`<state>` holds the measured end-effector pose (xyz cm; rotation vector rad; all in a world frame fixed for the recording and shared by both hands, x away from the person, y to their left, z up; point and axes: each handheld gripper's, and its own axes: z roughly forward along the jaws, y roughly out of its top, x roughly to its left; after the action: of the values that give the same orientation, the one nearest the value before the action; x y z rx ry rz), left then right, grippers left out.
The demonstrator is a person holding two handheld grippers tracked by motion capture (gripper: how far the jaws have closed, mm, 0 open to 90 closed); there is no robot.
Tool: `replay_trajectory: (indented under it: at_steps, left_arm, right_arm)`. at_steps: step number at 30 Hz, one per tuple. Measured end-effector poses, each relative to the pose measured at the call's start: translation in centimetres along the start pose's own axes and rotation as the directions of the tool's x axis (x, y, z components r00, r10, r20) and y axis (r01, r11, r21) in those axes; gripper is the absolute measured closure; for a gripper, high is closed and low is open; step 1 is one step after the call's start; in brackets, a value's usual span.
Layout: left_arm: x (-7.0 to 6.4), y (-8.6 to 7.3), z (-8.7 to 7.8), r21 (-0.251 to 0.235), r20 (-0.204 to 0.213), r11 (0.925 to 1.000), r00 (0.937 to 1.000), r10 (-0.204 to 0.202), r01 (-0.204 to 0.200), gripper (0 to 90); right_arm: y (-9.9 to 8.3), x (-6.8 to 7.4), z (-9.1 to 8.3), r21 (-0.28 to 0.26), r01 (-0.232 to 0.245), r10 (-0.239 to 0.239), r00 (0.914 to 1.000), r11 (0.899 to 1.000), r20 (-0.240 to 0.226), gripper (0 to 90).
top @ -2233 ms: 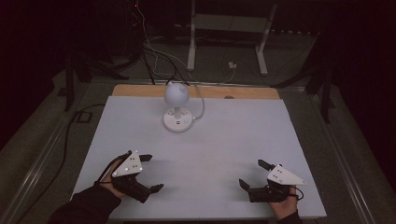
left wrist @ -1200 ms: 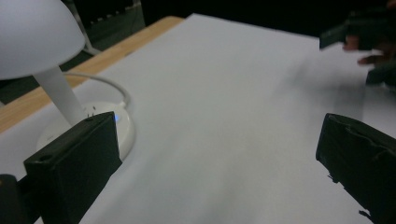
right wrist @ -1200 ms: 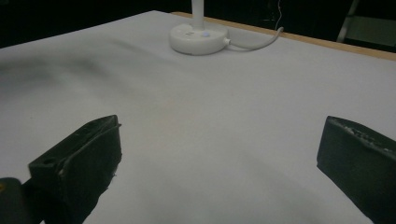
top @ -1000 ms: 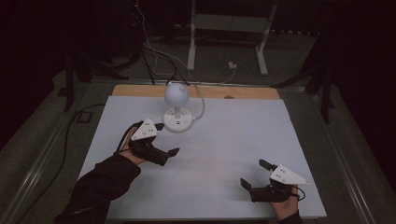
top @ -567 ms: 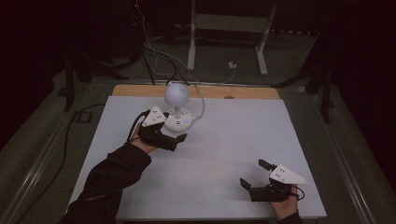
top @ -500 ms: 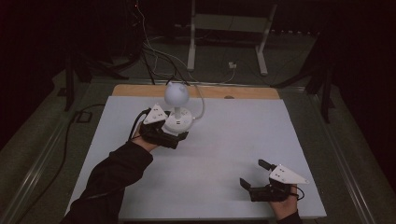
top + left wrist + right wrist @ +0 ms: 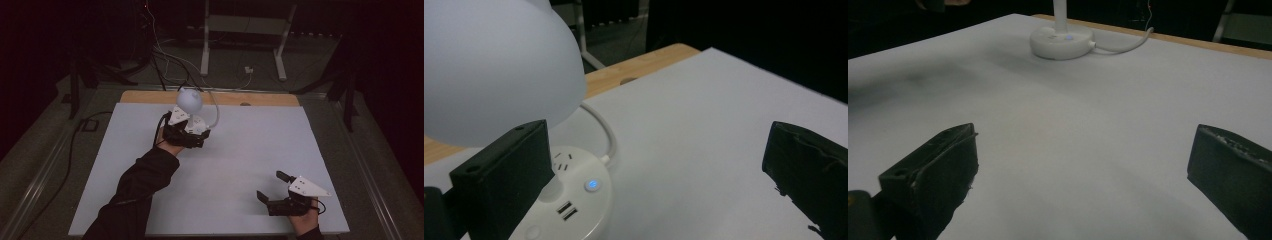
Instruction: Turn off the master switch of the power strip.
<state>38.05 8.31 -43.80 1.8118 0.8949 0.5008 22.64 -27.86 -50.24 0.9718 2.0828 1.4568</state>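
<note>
Lamp (image 7: 189, 102) with a round white globe shade on a round white base (image 7: 196, 125), standing at the far middle of the pale tabletop (image 7: 250, 165), just before the wooden strip (image 7: 260, 99) along the far edge. High view: the left gripper (image 7: 192, 136) sits against the near side of the lamp base, below the globe, with the person's dark sleeve (image 7: 135, 195) running back from it toward the near edge. A white cable (image 7: 216, 111) loops away from the base on its right. The right gripper (image 7: 272, 191) rests well apart from the lamp, near the near right corner of the tabletop, jaws spread and empty.

Left gripper view: the globe (image 7: 494, 65) hangs overhead at upper left, the base (image 7: 574, 200) lies below it with a small blue light (image 7: 592, 185), two USB ports (image 7: 565, 211) and socket holes on top. One jaw stands just beside the base; the other is far off over bare tabletop. Jaws wide open, gripping nothing.

Right gripper view: the lamp base (image 7: 1060, 40) and its thin stem (image 7: 1062, 12) lie far ahead, cable (image 7: 1128, 41) trailing right. Jaws wide apart over bare tabletop, holding nothing.
</note>
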Motion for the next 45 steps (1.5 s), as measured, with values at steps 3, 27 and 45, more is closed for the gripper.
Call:
replay_trajectory:
  at_steps: [3,27,45]
  left_arm:
    - [-0.1,-0.3,0.6,0.022,-0.029,0.9994,0.9992,-0.027,0.027,0.2]
    - [-0.6,-2.2,4.3,0.083,-0.081,0.9958,0.9957,0.045,-0.038,19.5]
    - [0.2,-2.3,5.9,0.113,-0.162,0.991,0.9828,0.089,-0.072,74.4]
  right_arm:
    - [0.0,0.0,0.0,-0.002,0.0,0.0,1.0,1.0,-0.001,0.0]
    - [0.0,-0.1,-0.2,-0.007,0.0,0.0,1.0,1.0,-0.004,0.0]
    - [0.0,-0.1,-0.2,-0.005,0.001,-0.001,1.0,1.0,-0.005,0.0]
